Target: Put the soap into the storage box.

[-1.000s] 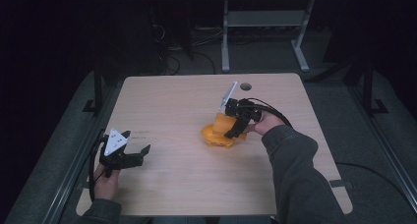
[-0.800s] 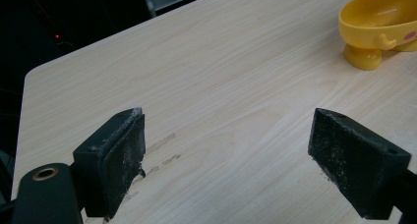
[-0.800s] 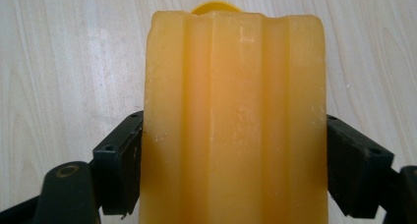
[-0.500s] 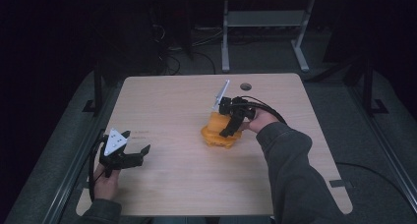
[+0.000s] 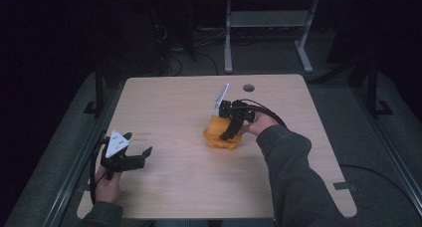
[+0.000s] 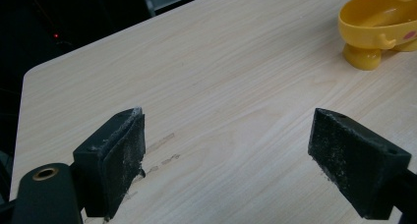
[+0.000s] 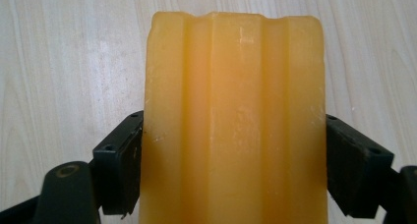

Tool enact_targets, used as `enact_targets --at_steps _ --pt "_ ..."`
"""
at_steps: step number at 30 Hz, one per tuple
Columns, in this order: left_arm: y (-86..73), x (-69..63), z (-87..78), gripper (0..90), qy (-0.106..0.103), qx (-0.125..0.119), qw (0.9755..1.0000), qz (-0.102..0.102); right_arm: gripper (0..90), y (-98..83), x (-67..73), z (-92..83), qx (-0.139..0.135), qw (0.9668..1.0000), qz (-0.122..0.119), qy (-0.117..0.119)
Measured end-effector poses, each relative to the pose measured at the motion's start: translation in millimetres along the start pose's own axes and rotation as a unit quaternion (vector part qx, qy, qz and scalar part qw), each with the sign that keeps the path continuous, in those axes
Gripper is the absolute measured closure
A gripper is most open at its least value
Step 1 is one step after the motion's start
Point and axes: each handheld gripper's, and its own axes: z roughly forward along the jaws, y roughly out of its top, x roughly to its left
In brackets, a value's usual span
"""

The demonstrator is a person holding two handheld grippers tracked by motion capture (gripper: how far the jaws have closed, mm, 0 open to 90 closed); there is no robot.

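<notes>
One thing in hand: a yellow-orange block (image 7: 233,116), ribbed lengthwise and waxy, maybe soap, clamped between the jaws of the right hand-held gripper (image 7: 233,170), which press on its two long sides.
Where the block is: over the middle-right of the desk (image 5: 174,102), at or just above the yellow dish (image 5: 219,136); from the high view I cannot tell whether it touches the dish.
Yellow dish: a shallow footed tray with a pink spot on its side, seen in the left gripper view (image 6: 378,22); it stands on the wood, right under the right hand-held gripper (image 5: 230,132) in the high view.
Right hand: wrapped round the tool's body, the sleeve coming in from the lower right.
Left hand-held gripper (image 5: 130,157): jaws spread wide and holding nothing, resting low near the desk's left front corner, well apart from the dish; its pads (image 6: 123,160) look dusted white.
Progress, as I judge it: the grasp on the block is made; whether it is being set into the dish or lifted out cannot be read from this moment, so the seating or carrying and the release are left.
Writing: none legible on block, dish or tools; only faint dark scuffs on the wood between the left jaws.
</notes>
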Motion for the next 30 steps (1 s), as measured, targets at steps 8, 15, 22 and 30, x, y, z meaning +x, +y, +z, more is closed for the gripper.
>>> enact_targets --at_steps 8,15,22,30 --pt "-0.1 -0.1 0.2 13.4 -0.001 0.001 1.0000 0.000 20.4 -0.8 -1.1 8.2 0.005 1.0000 0.001 0.002" --pt "-0.1 -0.2 0.3 13.4 -0.002 0.003 1.0000 0.001 20.4 -0.2 -1.2 10.4 0.005 1.0000 0.000 0.002" --pt "-0.2 -0.1 0.4 13.4 -0.002 0.002 1.0000 0.000 20.5 1.6 -0.9 13.1 0.003 1.0000 -0.003 0.001" --pt "-0.2 0.1 0.2 13.4 0.000 0.001 1.0000 0.000 20.4 2.4 -1.0 13.5 0.003 1.0000 -0.004 0.003"
